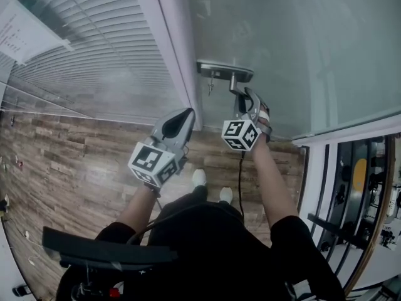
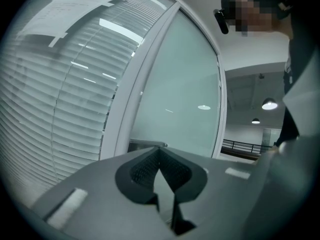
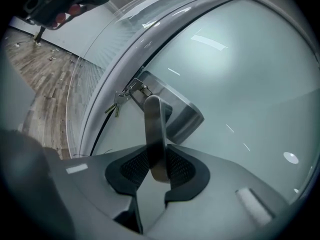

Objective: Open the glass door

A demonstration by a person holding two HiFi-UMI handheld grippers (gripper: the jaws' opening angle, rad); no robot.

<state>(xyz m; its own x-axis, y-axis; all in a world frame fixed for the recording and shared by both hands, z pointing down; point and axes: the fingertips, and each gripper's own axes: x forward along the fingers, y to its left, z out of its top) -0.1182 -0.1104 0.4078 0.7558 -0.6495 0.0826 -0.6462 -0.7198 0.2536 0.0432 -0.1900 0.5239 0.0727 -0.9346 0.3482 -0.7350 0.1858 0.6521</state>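
Head view, door: I see the frosted glass door (image 1: 282,42) filling the upper right, its edge lying along a white door frame (image 1: 169,49).
Head view, handle: the silver metal lever handle (image 1: 237,88) juts from a metal lock plate (image 1: 225,69) near that edge, with a small bunch of keys (image 1: 211,85) hanging just beside it.
Head view, right tool: my right tool (image 1: 254,102) sits at the handle's free end, its marker cube turned toward me.
Head view, left tool: my left tool (image 1: 183,116) is just left of the handle, in front of the frame and apart from the handle.
Head view, floor: brown wood-plank floor (image 1: 75,149) runs below both tools.
Left gripper view, left tool (image 2: 160,153): its jaws are pressed together at the tips, with nothing between them.
Left gripper view, door: the glass (image 2: 180,99) lies ahead and to the right, the frame (image 2: 135,94) crosses on a slant, and white slatted blinds (image 2: 60,94) are on the left.
Right gripper view, right tool (image 3: 158,156): I have it pinching the handle (image 3: 152,119), with a pad against each side.
Right gripper view, handle: it runs from between the pads up to the lock plate (image 3: 186,116) on the door (image 3: 240,74). The keys (image 3: 116,103) hang left of the plate.
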